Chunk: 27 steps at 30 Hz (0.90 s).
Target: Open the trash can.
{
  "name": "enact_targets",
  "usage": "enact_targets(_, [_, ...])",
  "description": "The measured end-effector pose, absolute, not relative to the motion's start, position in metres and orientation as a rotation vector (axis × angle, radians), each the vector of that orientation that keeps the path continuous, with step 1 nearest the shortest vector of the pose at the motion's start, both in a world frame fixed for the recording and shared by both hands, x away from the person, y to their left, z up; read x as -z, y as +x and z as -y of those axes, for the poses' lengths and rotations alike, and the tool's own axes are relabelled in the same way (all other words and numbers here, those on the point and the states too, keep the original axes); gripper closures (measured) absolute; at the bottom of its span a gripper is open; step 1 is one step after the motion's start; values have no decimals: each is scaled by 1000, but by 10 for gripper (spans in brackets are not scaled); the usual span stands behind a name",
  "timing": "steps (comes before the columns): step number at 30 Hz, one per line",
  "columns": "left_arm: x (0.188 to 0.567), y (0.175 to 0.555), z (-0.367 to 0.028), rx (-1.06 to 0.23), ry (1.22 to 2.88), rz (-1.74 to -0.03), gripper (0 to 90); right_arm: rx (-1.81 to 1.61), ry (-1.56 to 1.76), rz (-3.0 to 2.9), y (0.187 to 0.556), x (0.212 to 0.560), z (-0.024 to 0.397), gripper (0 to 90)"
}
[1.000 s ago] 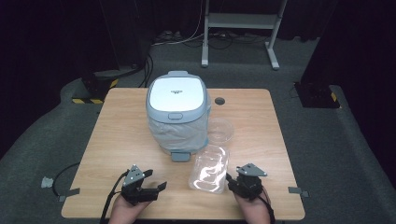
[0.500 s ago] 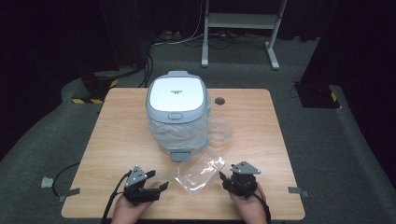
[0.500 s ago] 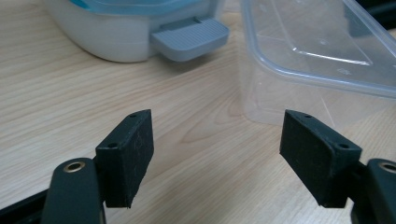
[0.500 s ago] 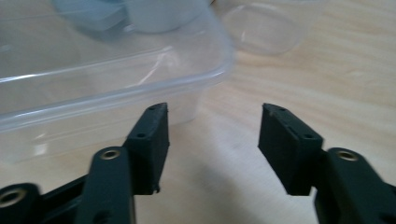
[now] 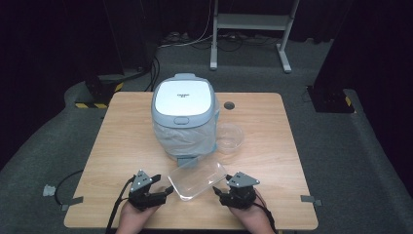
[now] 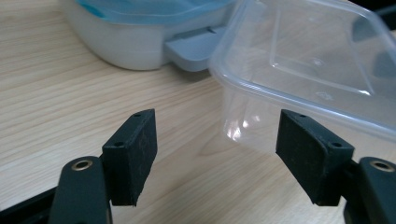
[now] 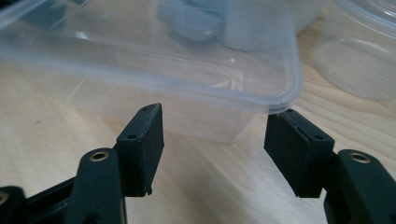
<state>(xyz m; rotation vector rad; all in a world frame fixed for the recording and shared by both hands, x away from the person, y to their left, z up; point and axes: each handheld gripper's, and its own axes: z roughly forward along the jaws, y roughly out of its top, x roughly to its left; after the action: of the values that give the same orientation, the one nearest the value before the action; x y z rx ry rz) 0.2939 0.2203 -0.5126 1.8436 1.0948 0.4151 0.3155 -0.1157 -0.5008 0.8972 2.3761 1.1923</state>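
I have the clear box [image 5: 197, 179] lying flat on the desk [image 5: 122, 141] near its front edge, between my grippers. The right gripper [image 5: 221, 194] has just let its jaws spread, freeing the box; the left gripper [image 5: 164, 193] has been narrowing but pinches nothing. The bin [image 5: 184, 117] crowds the box's far side; both flanks offer room.

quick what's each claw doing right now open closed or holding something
Left claw: open, holding nothing; jaws have just been closing a little, the clear container just ahead of them.
Right claw: open, holding nothing; jaws have just been opening, the container's corner just ahead.
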Motion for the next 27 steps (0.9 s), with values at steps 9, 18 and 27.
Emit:
enact_targets(9, [512, 297, -244, -448, 1769, -1173, 310, -1182, 866, -2381, 307, 501, 108, 501])
enact_targets(18, [516, 300, -244, -457, 1782, -1185, 335, -1127, 973, -2314, 309, 501, 131, 615])
enact_targets(27, [517, 301, -238, -474, 1804, -1176, 393, -1110, 1011, -2257, 324, 502, 115, 678])
